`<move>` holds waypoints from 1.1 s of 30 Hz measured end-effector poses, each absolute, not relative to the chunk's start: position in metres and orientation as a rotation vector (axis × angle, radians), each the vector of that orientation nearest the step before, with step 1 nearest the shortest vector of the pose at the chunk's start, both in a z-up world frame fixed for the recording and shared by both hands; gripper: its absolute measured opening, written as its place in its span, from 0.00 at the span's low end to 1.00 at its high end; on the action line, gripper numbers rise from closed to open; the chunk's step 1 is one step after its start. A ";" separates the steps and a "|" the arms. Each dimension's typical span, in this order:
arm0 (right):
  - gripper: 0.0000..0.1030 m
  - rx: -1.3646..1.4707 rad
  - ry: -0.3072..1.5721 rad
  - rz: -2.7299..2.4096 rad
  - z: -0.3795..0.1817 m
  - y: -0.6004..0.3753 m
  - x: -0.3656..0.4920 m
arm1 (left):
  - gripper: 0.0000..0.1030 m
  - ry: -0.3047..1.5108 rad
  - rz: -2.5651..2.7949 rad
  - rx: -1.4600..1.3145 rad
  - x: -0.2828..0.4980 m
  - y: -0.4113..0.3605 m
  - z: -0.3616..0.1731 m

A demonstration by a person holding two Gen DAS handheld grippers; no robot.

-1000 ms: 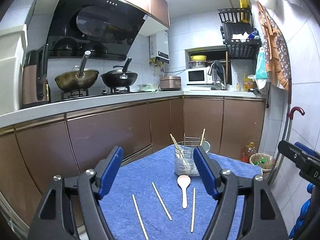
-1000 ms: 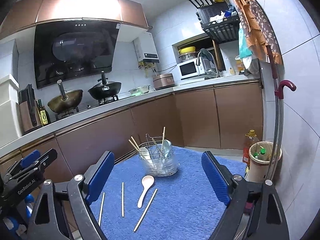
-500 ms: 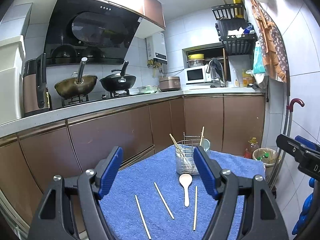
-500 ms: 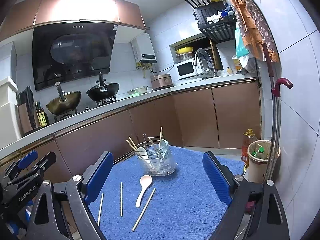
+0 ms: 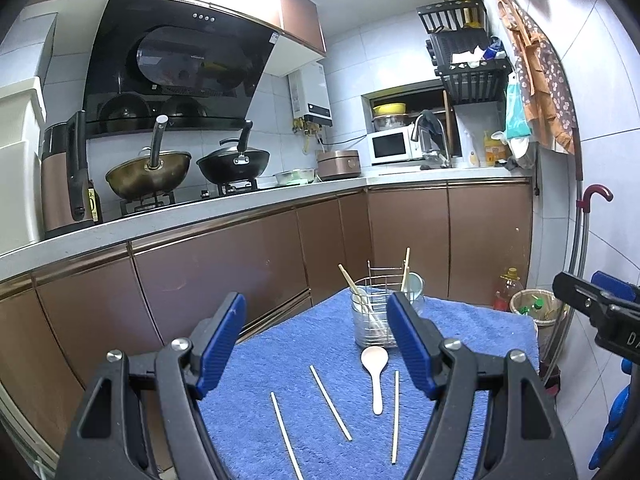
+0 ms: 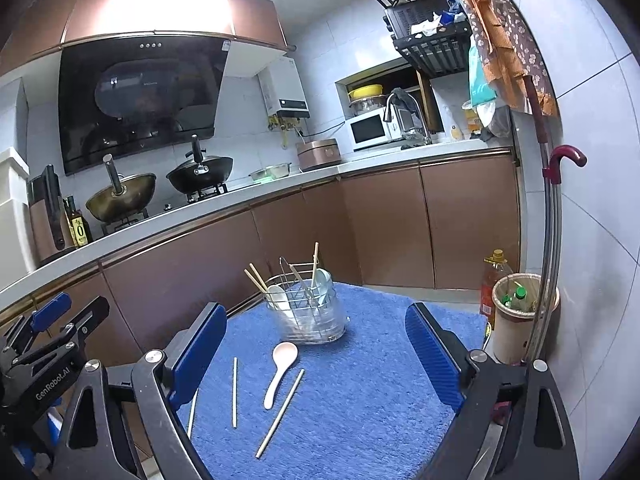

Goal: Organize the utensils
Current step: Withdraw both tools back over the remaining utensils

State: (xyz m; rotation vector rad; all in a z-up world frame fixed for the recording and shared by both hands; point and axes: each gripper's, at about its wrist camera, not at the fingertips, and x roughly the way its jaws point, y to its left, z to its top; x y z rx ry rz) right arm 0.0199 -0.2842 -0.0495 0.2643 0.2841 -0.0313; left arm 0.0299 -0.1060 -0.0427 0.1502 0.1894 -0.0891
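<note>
A wire holder stands upright at frame centre, holding chopsticks and spoons. Below it a pale spoon lies bowl-up, with three loose chopsticks spread flat alongside at lower centre.

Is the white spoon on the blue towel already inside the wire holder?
No, the white spoon lies flat on the blue towel, in front of the wire holder.

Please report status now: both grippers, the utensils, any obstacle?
Left gripper open, empty. Right gripper open, empty. Spoon and three chopsticks loose on blue towel, before holder. No obstacle seen.
</note>
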 end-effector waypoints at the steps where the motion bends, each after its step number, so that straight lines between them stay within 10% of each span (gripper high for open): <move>1: 0.88 0.266 0.290 -0.032 -0.051 -0.285 0.022 | 0.69 0.192 -0.089 0.151 0.031 -0.107 -0.044; 33: 0.88 0.287 0.467 -0.061 -0.104 -0.300 0.077 | 0.69 0.374 -0.167 0.196 0.093 -0.129 -0.087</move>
